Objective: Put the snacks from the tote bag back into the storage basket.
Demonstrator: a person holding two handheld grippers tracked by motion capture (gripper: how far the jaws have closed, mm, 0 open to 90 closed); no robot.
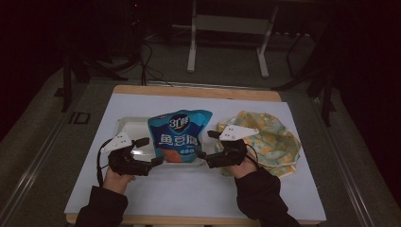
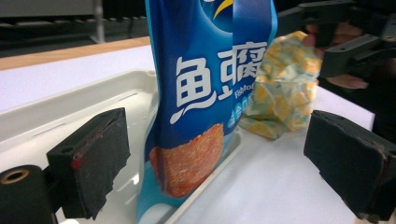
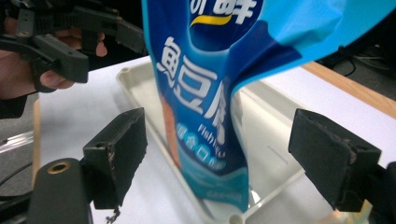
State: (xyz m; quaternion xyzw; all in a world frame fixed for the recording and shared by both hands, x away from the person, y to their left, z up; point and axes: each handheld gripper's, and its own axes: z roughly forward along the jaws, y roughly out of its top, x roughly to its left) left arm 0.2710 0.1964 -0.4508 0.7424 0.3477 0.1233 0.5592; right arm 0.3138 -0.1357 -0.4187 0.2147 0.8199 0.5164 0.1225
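Snack bag (image 1: 179,136) upright in white tray (image 1: 127,126)

The room is dim. A wooden table (image 1: 198,91) under a white sheet (image 1: 142,101) stands on grey carpet (image 1: 42,127); a white metal frame (image 1: 229,28) stands behind it.

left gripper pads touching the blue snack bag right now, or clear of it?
Apart. In the left gripper view the left gripper stands open, and tray and table show between each pad and the blue snack bag.
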